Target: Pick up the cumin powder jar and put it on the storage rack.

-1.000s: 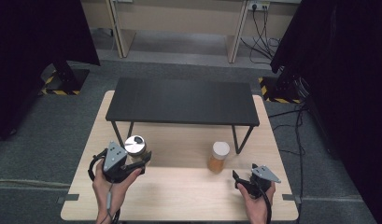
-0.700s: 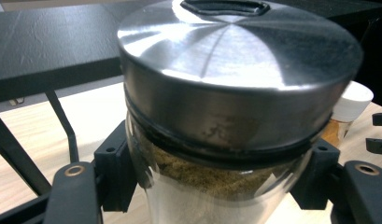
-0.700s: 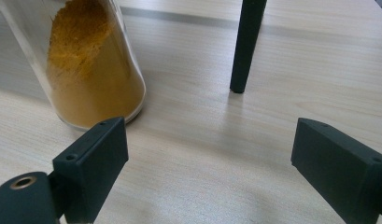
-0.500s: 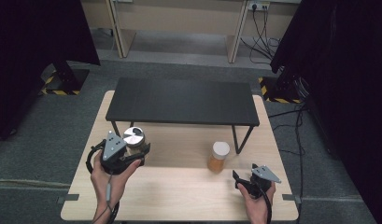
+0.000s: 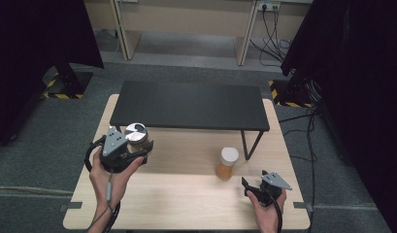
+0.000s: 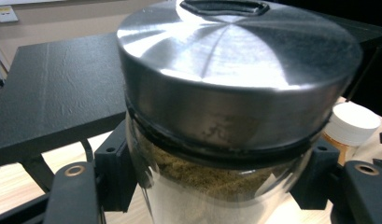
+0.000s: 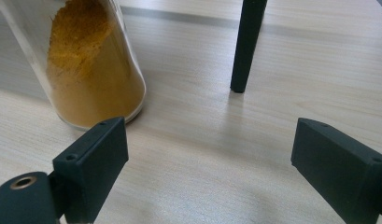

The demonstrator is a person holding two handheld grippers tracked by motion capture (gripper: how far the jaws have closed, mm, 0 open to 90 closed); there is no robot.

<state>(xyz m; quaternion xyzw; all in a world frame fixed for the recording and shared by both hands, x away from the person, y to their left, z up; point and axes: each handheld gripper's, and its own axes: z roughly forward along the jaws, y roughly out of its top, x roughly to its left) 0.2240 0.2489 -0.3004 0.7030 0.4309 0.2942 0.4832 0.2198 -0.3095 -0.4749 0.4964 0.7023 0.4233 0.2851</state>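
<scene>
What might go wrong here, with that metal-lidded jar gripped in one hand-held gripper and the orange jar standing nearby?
The left hand-held gripper holds the metal-lidded jar by its smooth glass, below the lid, so it might slip. That jar sits close to the black shelf and might knock its edge. The right hand-held gripper stands open beside the orange powder jar; a nudge could tip it.

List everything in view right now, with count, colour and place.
metal-lid jar: 1, clear glass, silver lid, brownish powder, held above the table's left front
white-lid jar: 1, orange powder, standing on the table right of centre
shelf: 1, black, on legs across the table's back
table: 1, light wood
left hand-held gripper: 1, black, shut on the metal-lid jar
right hand-held gripper: 1, black, open, low at the front right, near the white-lid jar
</scene>
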